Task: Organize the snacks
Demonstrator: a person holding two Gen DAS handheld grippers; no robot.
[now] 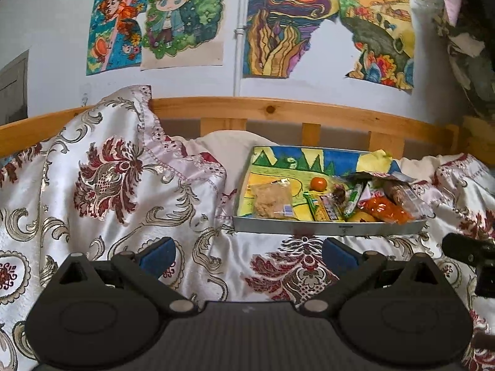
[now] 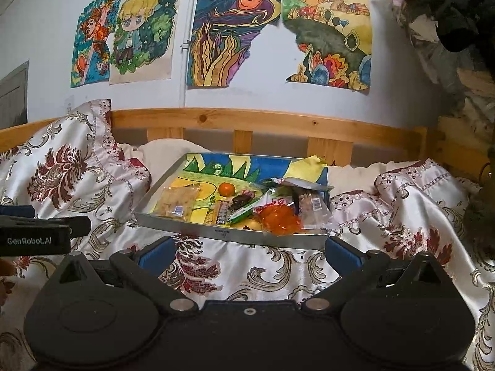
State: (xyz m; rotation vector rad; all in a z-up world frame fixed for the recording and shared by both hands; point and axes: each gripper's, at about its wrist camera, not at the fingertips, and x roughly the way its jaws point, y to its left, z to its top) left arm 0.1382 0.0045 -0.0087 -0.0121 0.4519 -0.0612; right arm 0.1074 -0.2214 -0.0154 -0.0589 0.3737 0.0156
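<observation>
Ahead of both hand-held grippers (image 1: pixel 247 252) (image 2: pixel 247 252), snack tray (image 2: pixel 272 238).

Bedspread (image 1: pixel 123 191) — glossy white satin with maroon and silver-grey floral scrolls. Tray (image 2: pixel 235 235) — grey metal rim, lined with a drawing in blue, green and yellow. Small round fruit (image 1: pixel 318 183), orange; crinkled packet (image 2: pixel 280 219), bright orange; clear bag (image 1: pixel 272 199) of beige pieces. Bed rail (image 1: pixel 278 113), honey-coloured pine. Wall (image 1: pixel 52 31), pale blue-white, hung with multicoloured drawings (image 2: pixel 235 27). Gripper pads (image 2: pixel 156 255), blue on black.
</observation>
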